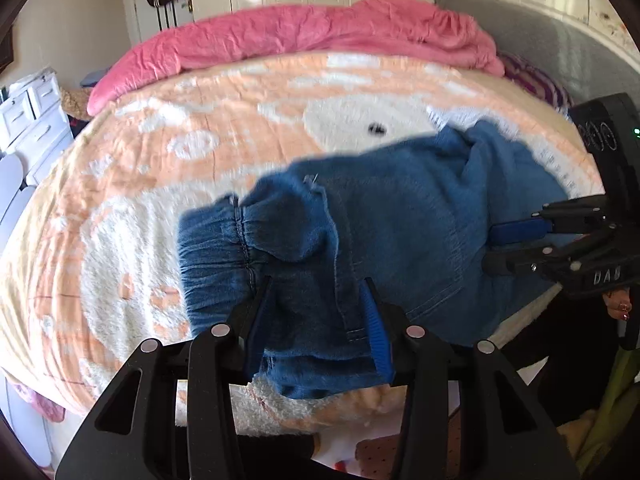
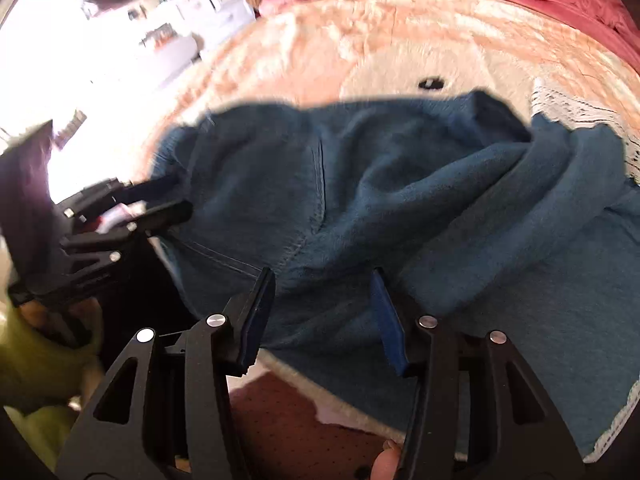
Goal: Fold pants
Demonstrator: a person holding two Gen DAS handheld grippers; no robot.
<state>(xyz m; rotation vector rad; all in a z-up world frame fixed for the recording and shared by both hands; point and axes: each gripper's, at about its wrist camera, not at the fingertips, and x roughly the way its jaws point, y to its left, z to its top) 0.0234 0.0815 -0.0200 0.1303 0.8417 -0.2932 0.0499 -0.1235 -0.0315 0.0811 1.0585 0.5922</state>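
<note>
Blue fleece-lined denim pants lie bunched mid-frame on a peach-and-white plush blanket. Left gripper pinches the elastic-waist fabric, lower centre. Right gripper stands part-open over the cloth, gripping nothing.

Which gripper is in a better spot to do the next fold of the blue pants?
Probably the left gripper: its pads already have the pants bunched between them near the waistband. The right gripper is open above the cloth and holds nothing.
</note>
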